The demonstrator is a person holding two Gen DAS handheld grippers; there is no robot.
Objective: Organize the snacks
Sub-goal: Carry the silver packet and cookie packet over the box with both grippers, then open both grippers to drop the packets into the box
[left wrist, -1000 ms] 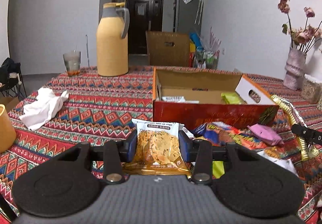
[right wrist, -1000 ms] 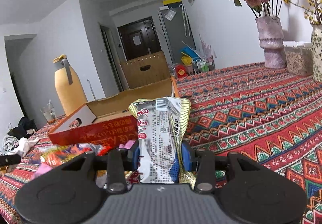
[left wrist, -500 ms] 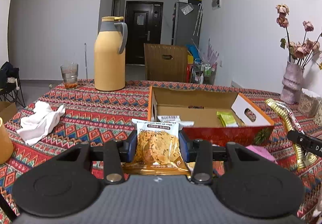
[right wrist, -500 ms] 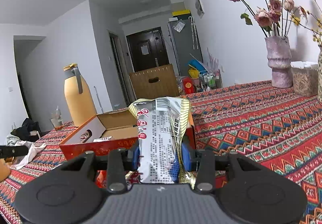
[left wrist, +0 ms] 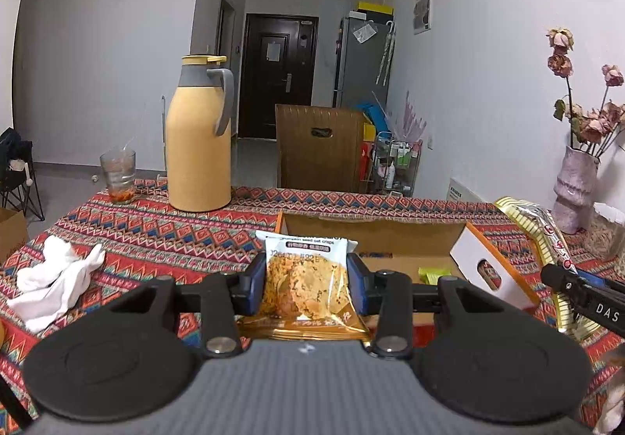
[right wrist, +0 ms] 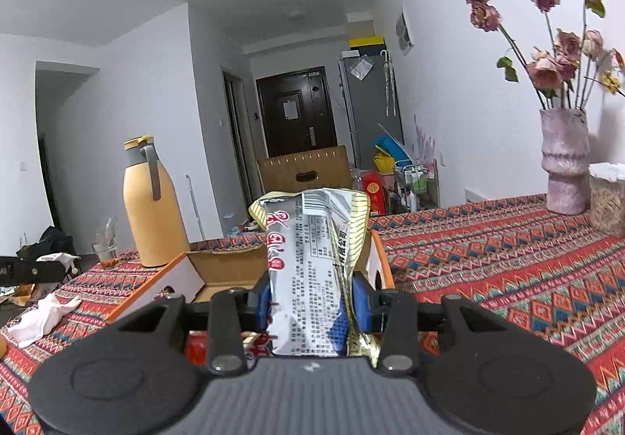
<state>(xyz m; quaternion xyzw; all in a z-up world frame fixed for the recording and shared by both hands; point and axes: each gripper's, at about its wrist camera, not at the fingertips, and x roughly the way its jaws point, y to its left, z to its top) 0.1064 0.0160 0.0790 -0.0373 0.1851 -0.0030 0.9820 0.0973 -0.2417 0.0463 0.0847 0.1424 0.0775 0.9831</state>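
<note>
My left gripper (left wrist: 306, 284) is shut on a clear packet of oat crisps (left wrist: 304, 284), held upright just in front of the open orange cardboard box (left wrist: 375, 230). A green packet (left wrist: 433, 274) lies inside that box. My right gripper (right wrist: 311, 298) is shut on a silver and gold snack bag (right wrist: 314, 263), which stands up before the same box (right wrist: 226, 267). In the left wrist view that bag (left wrist: 539, 228) and the right gripper's black body (left wrist: 578, 290) show at the right edge.
A yellow thermos jug (left wrist: 199, 145) and a glass (left wrist: 118, 175) stand at the table's far left. White crumpled tissue (left wrist: 54, 278) lies on the patterned cloth (right wrist: 508, 278). A pink vase of dried flowers (right wrist: 564, 161) and a woven container (right wrist: 607, 200) sit at the right. A wooden chair back (left wrist: 318, 149) is behind the table.
Both grippers have risen and moved forward toward the box with their packets. The loose snacks in front of the box have dropped out of sight, and I now look over the box's front wall.
</note>
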